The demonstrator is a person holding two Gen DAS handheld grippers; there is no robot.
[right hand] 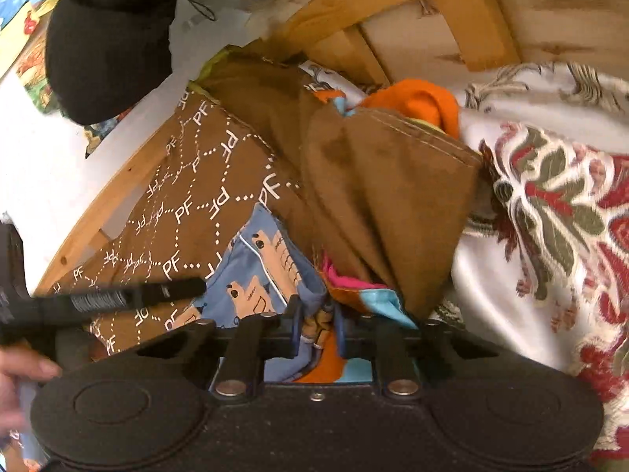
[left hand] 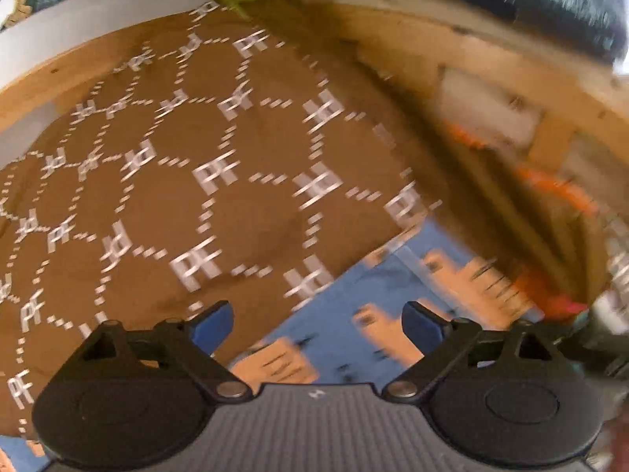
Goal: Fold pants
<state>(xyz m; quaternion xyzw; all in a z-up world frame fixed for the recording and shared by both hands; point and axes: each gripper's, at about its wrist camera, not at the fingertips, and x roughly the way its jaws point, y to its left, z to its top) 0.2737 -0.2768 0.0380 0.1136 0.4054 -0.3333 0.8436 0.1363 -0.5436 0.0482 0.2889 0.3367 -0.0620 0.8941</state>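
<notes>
Right gripper (right hand: 317,334) jaws clamping blue pants (right hand: 259,271), left gripper (left hand: 317,324) jaws spread above

A pale wooden bed frame (right hand: 397,35) with slats crosses the top of the right wrist view and curves down the left edge. A white bedspread with red and green floral embroidery (right hand: 550,204) fills the right side. At upper left lies a white surface (right hand: 35,165). In the left wrist view, blurred wood (left hand: 491,90) fills the upper right.
</notes>
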